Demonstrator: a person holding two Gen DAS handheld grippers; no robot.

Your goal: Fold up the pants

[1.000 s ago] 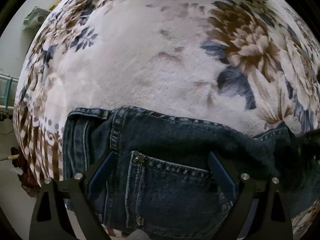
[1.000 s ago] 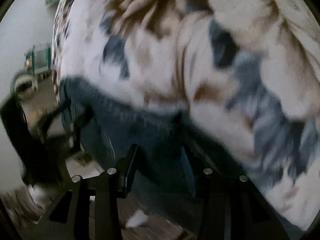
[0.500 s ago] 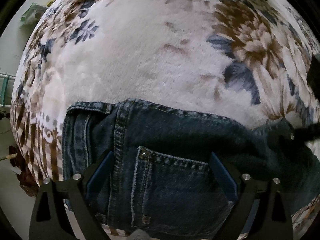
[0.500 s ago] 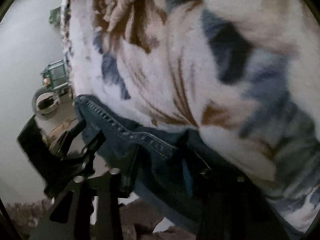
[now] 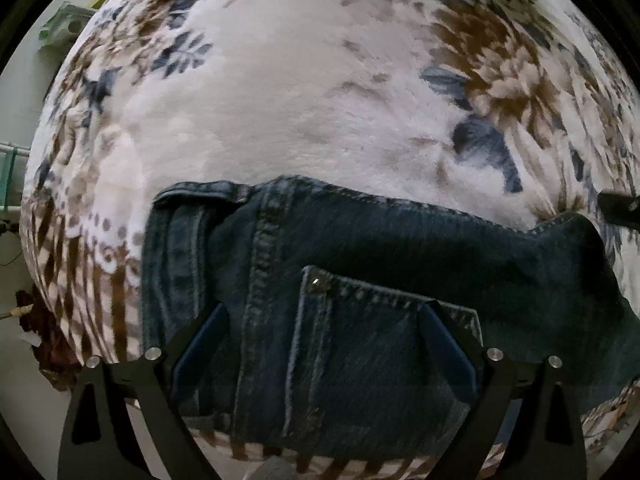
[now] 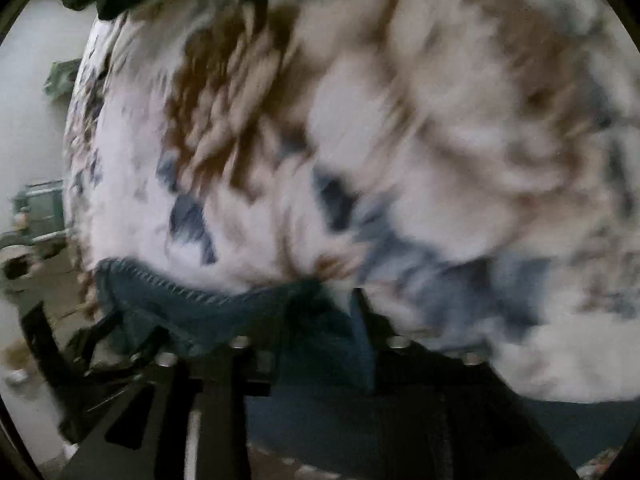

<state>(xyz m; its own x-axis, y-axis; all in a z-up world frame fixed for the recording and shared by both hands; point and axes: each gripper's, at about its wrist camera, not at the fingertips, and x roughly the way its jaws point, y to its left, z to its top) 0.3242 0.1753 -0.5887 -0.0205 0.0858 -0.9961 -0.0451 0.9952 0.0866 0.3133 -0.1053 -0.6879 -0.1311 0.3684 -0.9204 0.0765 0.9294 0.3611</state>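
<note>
Dark blue jeans lie folded on a floral blanket, back pocket up, waistband toward the left. My left gripper points straight down over the pocket, jaws wide open and holding nothing. In the blurred right wrist view, the right gripper stands over the jeans near their right corner. Its jaws are opening, and denim shows in the gap with no pad pressing on it. Its dark tip shows just right of that corner in the left wrist view.
The blanket's edge runs down the left with pale floor beyond it. A green rack and a green box stand off that side. The left gripper's black frame fills the lower left of the right wrist view.
The right gripper has let go of the jeans' right corner and risen away from it. The left gripper has drifted left over the jeans, still open.
</note>
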